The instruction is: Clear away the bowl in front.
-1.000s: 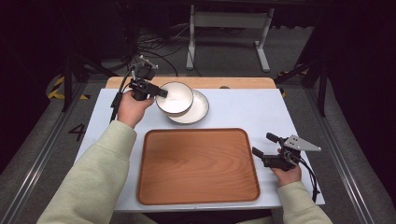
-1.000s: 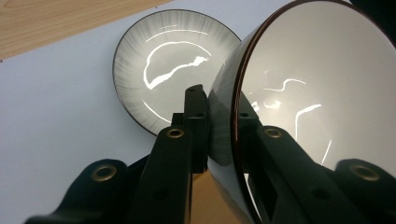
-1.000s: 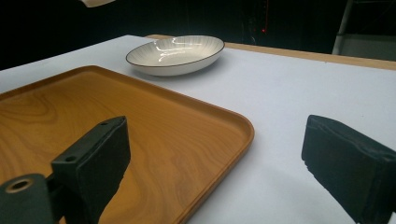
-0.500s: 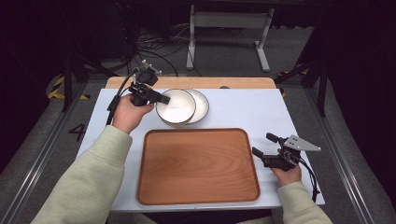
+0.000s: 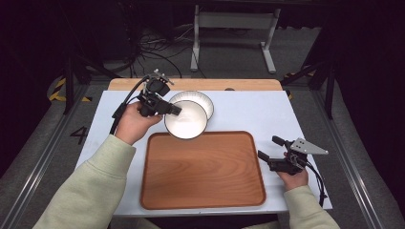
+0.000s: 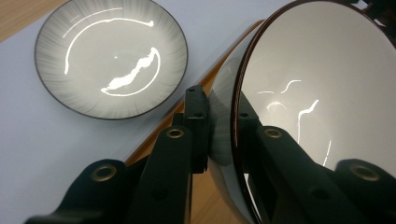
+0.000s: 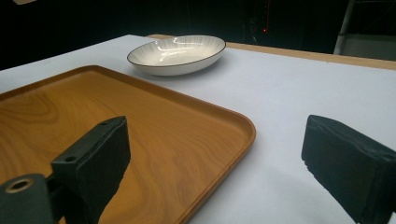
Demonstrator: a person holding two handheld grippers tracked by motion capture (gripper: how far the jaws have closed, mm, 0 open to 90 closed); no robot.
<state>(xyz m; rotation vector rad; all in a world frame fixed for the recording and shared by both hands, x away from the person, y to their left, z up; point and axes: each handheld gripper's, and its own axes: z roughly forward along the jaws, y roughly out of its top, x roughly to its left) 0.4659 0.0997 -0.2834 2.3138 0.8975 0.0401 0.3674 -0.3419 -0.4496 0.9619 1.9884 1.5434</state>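
Observation:
My left gripper [image 5: 174, 110] is shut on the rim of a white bowl [image 5: 186, 119], one jaw inside and one outside. The bowl hangs tilted above the far left corner of the wooden tray [image 5: 203, 169]. In the left gripper view the held bowl [image 6: 317, 93] is at the right, pinched in my left gripper [image 6: 219, 107]. A second white bowl with a dark rim [image 5: 200, 98] [image 6: 112, 56] sits on the table behind it. My right gripper [image 5: 269, 147] rests open by the tray's right edge, nothing between its jaws [image 7: 215, 149]. It faces the tray [image 7: 116, 121] and the far bowl [image 7: 177, 53].
A white sheet [image 5: 248, 109] covers the table, with a wooden strip along the far edge. Cables and a metal stand lie on the dark floor beyond the table.
My left gripper has carried the bowl off the second bowl, toward the near side and the tray's far left corner. The right gripper has stayed put.

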